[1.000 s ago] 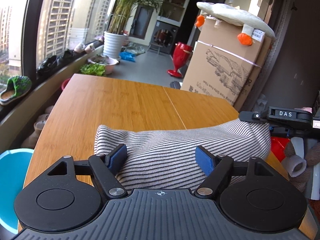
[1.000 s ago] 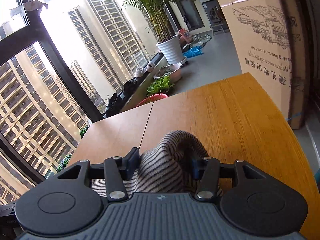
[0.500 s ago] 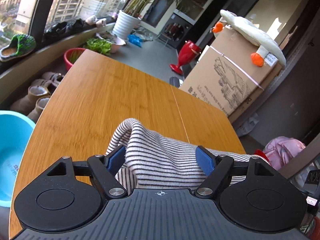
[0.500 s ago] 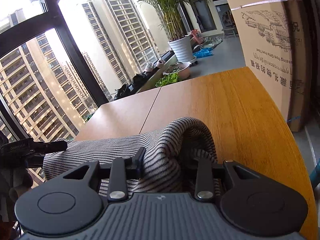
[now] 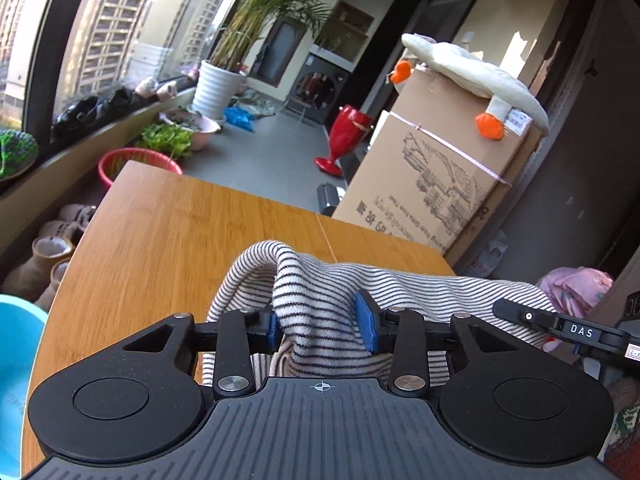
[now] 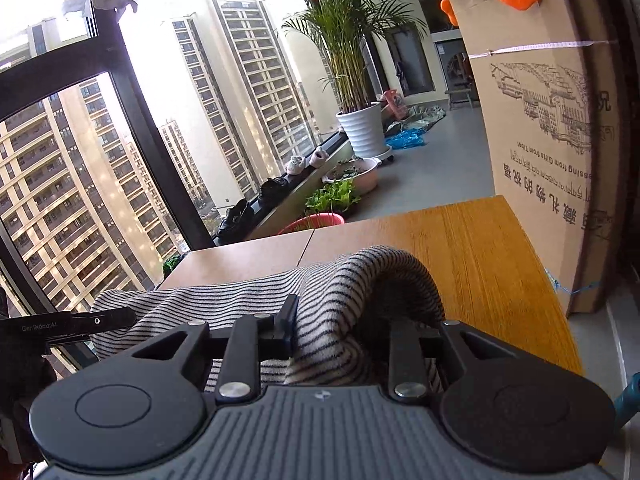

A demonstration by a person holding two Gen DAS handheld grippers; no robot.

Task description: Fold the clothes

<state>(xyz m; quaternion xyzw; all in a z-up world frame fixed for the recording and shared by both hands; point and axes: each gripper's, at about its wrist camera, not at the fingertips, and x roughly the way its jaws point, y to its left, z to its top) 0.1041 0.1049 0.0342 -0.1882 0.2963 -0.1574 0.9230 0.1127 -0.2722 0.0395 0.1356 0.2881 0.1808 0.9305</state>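
A white garment with thin black stripes [image 5: 320, 284] hangs bunched between both grippers above the wooden table [image 5: 168, 240]. My left gripper [image 5: 320, 320] is shut on a thick fold at its left end. My right gripper [image 6: 340, 320] is shut on the garment [image 6: 328, 300] at its right end, and cloth bulges over its right finger, which is hidden. The cloth stretches between the two grippers. The right gripper's finger shows at the right of the left wrist view [image 5: 520, 314], and the left gripper's finger at the left of the right wrist view [image 6: 96, 322].
A tall cardboard box [image 5: 440, 184] with a plush goose [image 5: 472, 76] on it stands past the table's far right corner. A blue basin [image 5: 16, 360] sits on the floor at the left. A potted palm [image 5: 220, 88], shoes and bowls line the window.
Both grippers have lifted the striped garment off the table and closed tighter on it. The left gripper's jaws, wide a second ago, now pinch a fold. The cloth hangs higher and more bunched.
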